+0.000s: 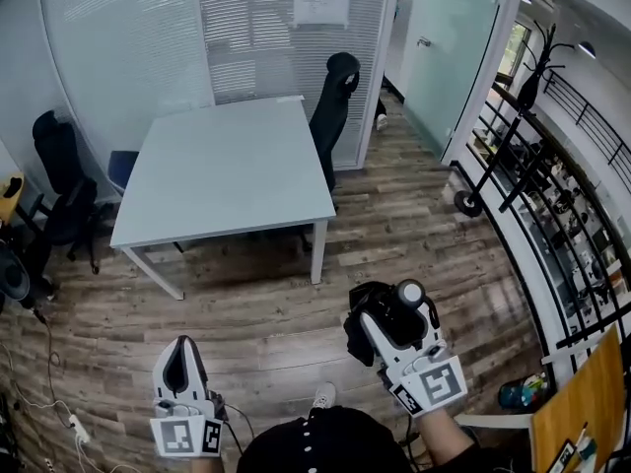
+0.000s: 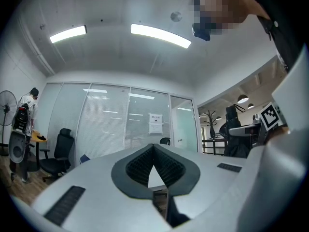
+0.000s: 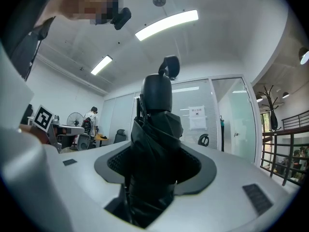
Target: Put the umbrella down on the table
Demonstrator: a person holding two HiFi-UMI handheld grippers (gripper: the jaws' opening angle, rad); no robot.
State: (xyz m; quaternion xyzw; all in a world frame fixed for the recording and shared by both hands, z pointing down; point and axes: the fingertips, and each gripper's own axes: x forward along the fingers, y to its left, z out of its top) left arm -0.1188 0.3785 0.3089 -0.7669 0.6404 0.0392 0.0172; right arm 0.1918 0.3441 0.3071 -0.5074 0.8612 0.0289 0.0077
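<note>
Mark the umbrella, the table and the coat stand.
umbrella (image 3: 154,144): right gripper view, on its folded black canopy.
table (image 1: 232,170): head view, on its bare top.
coat stand (image 1: 467,203): head view, on its round base.

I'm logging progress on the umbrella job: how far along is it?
Done: the folded umbrella is gripped upright in the right gripper. In hand: the carry to the table, which stands some way ahead. Left: laying it on the tabletop and letting go. The left gripper is shut, empty.
</note>
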